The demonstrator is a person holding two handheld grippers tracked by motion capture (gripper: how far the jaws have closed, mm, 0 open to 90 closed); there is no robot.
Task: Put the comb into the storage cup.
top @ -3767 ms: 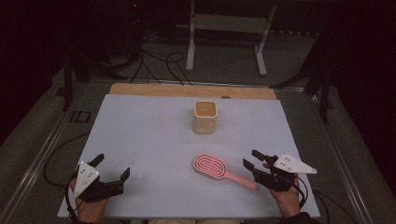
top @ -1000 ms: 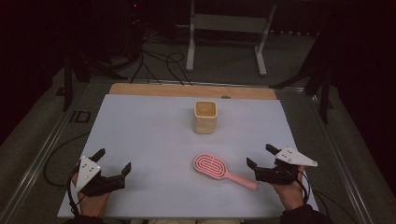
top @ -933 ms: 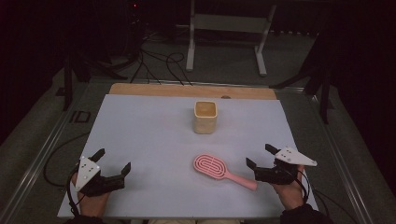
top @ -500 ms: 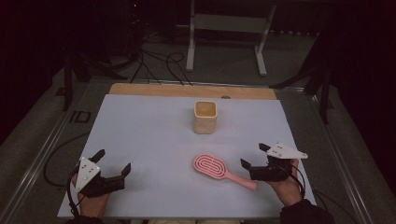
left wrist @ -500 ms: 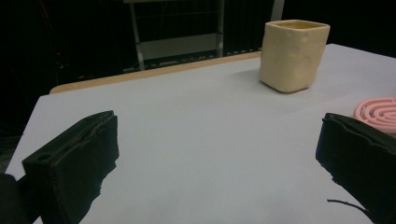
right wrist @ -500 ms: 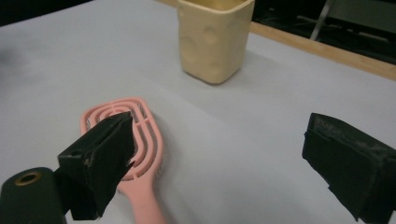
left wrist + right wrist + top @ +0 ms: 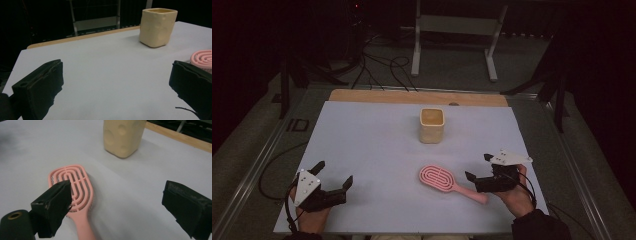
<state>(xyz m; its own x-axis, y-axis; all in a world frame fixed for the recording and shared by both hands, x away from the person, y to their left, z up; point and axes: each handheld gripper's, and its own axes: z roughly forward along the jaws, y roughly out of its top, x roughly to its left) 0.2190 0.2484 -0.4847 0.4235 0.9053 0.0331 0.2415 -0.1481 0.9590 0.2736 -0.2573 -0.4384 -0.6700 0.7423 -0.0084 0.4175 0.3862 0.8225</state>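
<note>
High view, right tongs (image 7: 479, 167) spread wide, low over the pink hairbrush (image 7: 451, 182) handle on the desk (image 7: 372, 145), left tongs (image 7: 335, 175) spread near the front-left corner, cream cup (image 7: 432, 125) beyond

The high view looks forward and down from above the person's edge of the table (image 7: 377, 150), far enough to take in the whole white top, with floor and a metal stand (image 7: 457, 30) across the upper frame. The left gripper view sits low, close over the white surface, and faces across it; the cream cup (image 7: 157, 23) stands in its upper right and the pink brush (image 7: 202, 57) at its right edge. The right gripper view is nearer and tilted downward, with the brush (image 7: 80, 192) at lower left and the cup (image 7: 123, 136) at top centre. All three share the cup, the brush and the white top between them.
</note>
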